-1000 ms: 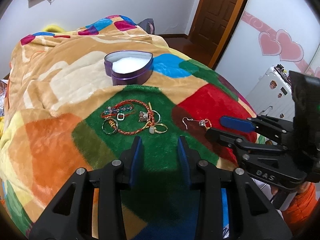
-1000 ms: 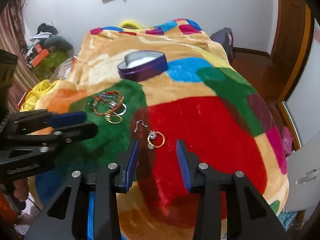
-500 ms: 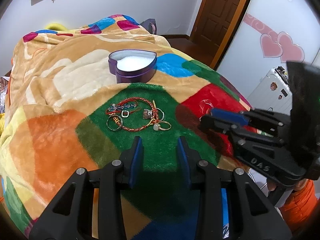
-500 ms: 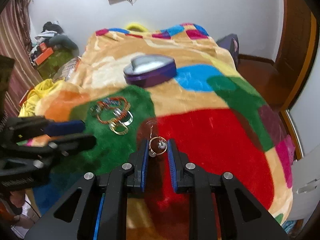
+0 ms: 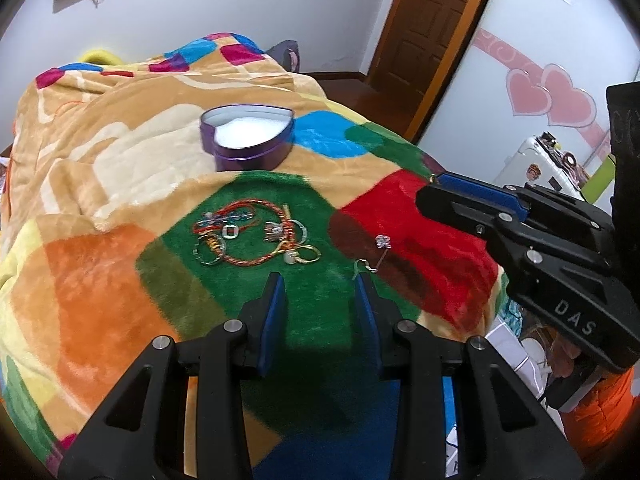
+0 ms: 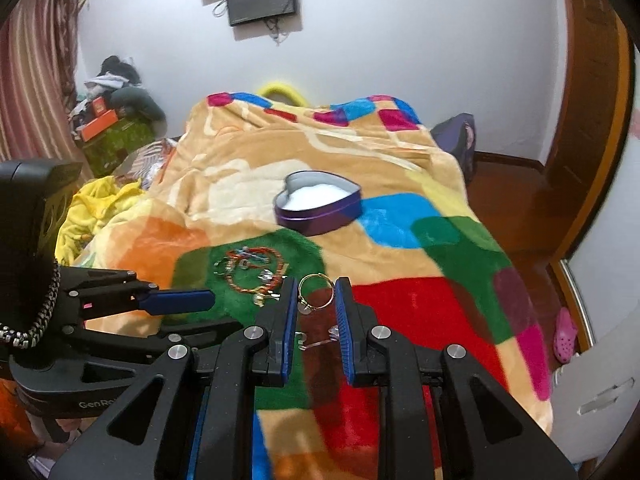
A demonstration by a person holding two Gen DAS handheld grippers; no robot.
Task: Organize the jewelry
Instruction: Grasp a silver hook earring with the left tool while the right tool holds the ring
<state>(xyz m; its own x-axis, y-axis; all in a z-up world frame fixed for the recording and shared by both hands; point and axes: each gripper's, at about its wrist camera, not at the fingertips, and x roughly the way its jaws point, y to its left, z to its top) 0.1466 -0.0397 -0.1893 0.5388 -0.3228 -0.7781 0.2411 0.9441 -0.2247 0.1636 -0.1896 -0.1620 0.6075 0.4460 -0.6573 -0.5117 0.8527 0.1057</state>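
Ring lifted over the bed
The right gripper (image 6: 316, 300) has its fingers clamped on a gold ring (image 6: 315, 292); the left gripper (image 5: 320, 296) hangs fingers apart near the jewelry pile (image 5: 256, 238), the tin (image 5: 248, 142) beyond.

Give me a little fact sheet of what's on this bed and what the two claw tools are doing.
surface: patchwork blanket
container: purple heart tin, lid off, white inside
pile: bracelets and rings on the green patch
stray piece: earring lying apart from the pile
right gripper: closed on a gold hoop
left gripper: open, holding nothing
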